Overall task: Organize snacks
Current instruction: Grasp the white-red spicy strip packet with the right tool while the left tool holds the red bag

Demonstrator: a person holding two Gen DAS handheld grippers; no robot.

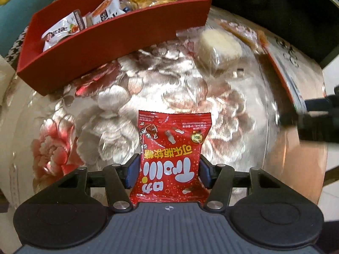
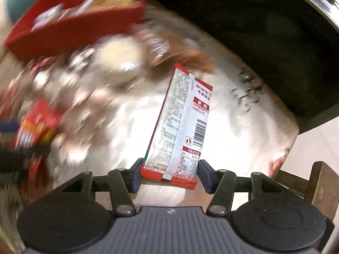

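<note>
My left gripper is shut on a red gummy candy packet and holds it above the flowered tablecloth. The red box with several snack packets stands at the far left; it shows blurred in the right wrist view. My right gripper is shut on a white and red snack packet, held edge-up above the table. That packet and the right gripper show at the right of the left wrist view. The red candy packet shows blurred at the left.
A clear-wrapped pale cake and a brownish wrapped snack lie on the table right of the box. A dark cabinet or opening lies beyond the table's far edge. A wooden chair part stands at the lower right.
</note>
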